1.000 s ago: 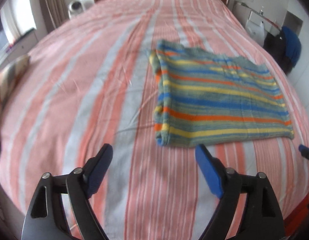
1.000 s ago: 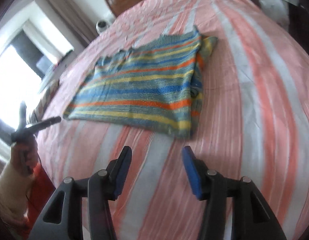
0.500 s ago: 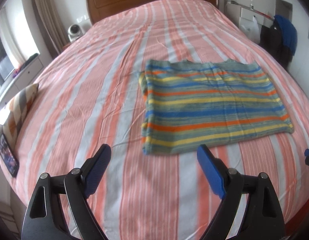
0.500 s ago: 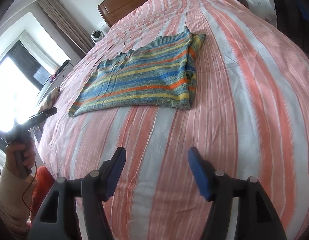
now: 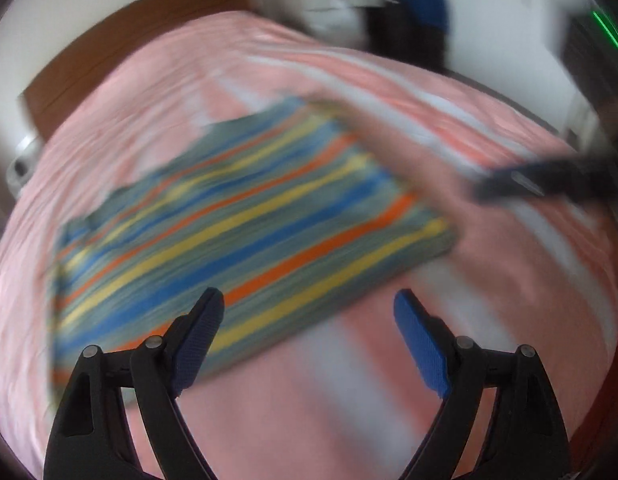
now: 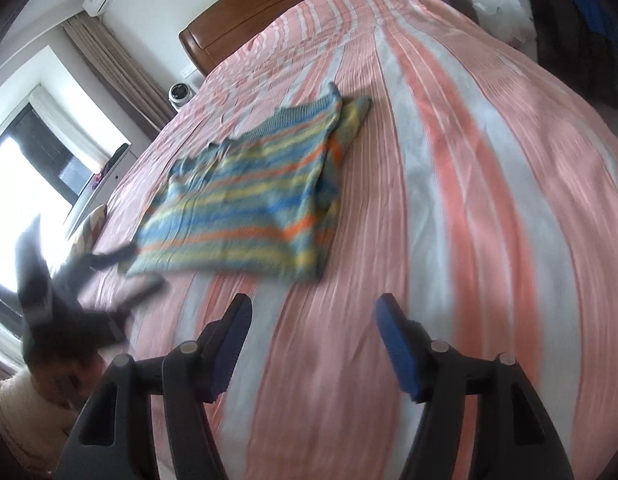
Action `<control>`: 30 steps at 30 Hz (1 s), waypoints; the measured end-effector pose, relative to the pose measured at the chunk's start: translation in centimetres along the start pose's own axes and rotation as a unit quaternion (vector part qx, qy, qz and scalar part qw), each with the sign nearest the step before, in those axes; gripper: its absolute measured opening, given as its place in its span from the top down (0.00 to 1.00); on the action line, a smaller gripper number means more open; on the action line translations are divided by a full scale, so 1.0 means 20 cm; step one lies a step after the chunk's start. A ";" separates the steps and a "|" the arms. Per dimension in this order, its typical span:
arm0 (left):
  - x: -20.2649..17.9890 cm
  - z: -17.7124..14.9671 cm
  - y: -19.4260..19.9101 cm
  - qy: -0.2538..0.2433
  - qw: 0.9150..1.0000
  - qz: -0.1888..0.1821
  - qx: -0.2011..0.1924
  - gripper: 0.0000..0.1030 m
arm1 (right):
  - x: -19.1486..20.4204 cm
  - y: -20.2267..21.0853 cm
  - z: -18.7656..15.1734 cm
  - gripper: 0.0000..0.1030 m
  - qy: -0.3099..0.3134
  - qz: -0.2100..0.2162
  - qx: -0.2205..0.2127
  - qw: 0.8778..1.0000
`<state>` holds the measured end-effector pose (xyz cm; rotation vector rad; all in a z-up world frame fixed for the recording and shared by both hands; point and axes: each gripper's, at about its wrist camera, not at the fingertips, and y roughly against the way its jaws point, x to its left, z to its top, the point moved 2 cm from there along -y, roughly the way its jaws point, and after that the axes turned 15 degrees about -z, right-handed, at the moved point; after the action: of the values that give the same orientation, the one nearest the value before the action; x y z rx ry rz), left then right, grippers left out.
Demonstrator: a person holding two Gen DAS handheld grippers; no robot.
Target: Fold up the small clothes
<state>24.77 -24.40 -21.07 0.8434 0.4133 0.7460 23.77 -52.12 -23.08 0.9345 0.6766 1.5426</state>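
Note:
A knitted garment [image 5: 245,216] striped blue, yellow, orange and grey lies folded flat on the pink-striped bed [image 5: 389,400]. The left wrist view is blurred by motion. My left gripper [image 5: 309,312] hovers open over the garment's near edge, with nothing between its blue pads [image 5: 201,336]. In the right wrist view the same garment [image 6: 249,200] lies ahead and to the left. My right gripper [image 6: 313,320] is open and empty above bare bedsheet [image 6: 469,240]. The left gripper [image 6: 109,276] shows as a dark blur by the garment's near left corner. The right gripper [image 5: 549,184] shows as a dark blur at the right.
A wooden headboard [image 6: 293,12] closes the far end of the bed. A white round device [image 6: 181,94] sits beside it, near curtains and a bright window [image 6: 25,168]. Dark and blue clothes [image 6: 581,20] hang at the far right. A cream sleeve [image 6: 13,400] is at the lower left.
The left gripper has swept sideways and rolled, so the garment now lies tilted and close under its fingers. The right gripper's jaws stand a little wider than a second ago, and the garment looks farther off.

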 end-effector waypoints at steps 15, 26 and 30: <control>0.23 0.01 0.14 0.126 0.986 -0.036 -0.100 0.95 | 0.13 -0.64 0.89 0.92 -0.046 0.090 0.074 0.992; 0.93 -0.61 0.61 0.318 0.939 0.032 -0.127 0.94 | 1.41 -0.58 0.91 0.92 0.117 0.164 0.059 0.978; 1.03 -0.73 0.57 0.355 0.929 0.049 -0.092 0.69 | 1.71 -0.80 0.82 0.81 0.138 0.165 0.069 0.974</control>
<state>25.11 3.37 -21.76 0.3936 0.9340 1.1615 44.92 -16.83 -21.25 0.9805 0.8656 1.9653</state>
